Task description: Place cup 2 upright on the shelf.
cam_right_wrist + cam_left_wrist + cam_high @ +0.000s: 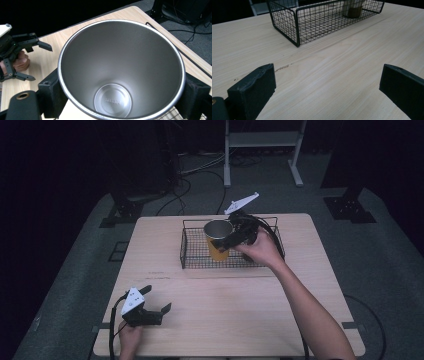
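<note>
Over the far half of the surface [220, 320], high view: wire basket [190, 245], black mesh, low walls. Inside it, one cup [218, 240] — orange outside, steel-lined, upright or nearly so — clamped by the right tongs [226, 241] just below the rim; whether its base touches the basket floor cannot be told. Left tongs [157, 307] rest near the front edge, jaws apart, holding nothing.

Left gripper view: jaws wide over bare wood; basket [297, 27] beyond, with the cup's lower part [353, 10] as its sole visible content.

Right gripper view: cup [120, 70] seen from above, empty, bare steel inside; jaws press its wall from either side. Judged stiff, light, not fragile; smooth tapered wall likely slippery, so the hold belongs high, under the rim.
</note>
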`<state>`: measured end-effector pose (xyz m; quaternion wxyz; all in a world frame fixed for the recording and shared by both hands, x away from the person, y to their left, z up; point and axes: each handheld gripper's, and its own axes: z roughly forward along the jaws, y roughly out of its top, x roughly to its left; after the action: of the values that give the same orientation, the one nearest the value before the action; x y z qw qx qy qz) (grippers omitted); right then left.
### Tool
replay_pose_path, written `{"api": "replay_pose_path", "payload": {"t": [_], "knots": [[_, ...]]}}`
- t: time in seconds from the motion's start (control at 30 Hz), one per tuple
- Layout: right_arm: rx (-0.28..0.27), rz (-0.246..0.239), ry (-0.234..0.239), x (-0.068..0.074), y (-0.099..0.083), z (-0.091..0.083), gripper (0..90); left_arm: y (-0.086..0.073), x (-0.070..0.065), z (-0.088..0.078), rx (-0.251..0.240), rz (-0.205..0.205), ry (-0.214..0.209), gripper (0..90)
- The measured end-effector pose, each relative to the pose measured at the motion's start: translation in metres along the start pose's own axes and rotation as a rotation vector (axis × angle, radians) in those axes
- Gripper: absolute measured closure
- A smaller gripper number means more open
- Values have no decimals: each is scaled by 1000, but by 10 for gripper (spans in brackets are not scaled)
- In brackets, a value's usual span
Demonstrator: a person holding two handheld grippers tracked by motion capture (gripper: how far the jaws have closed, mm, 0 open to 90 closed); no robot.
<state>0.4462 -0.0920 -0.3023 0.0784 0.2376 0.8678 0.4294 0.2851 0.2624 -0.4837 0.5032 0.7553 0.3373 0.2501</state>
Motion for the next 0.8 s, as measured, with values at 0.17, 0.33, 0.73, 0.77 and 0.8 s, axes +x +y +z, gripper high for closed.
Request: {"api": "replay_pose_path", "payload": {"t": [0.17, 0.33, 0.73, 0.77, 0.8], "knots": [[5, 4, -2, -5, 3, 4, 132, 0, 0, 0, -1, -1, -1, 0], [-4, 5, -7, -12, 7, 7, 132, 0, 0, 0, 0, 0, -1, 0], [-2, 5, -29, -23, 21, 15, 132, 0, 0, -1, -2, -1, -1, 0], [-1, 11, -29, -24, 22, 16, 132, 0, 0, -1, -2, -1, -1, 0], [-1, 12, -31, -26, 22, 17, 132, 0, 0, -1, -2, -1, -2, 0]]}}
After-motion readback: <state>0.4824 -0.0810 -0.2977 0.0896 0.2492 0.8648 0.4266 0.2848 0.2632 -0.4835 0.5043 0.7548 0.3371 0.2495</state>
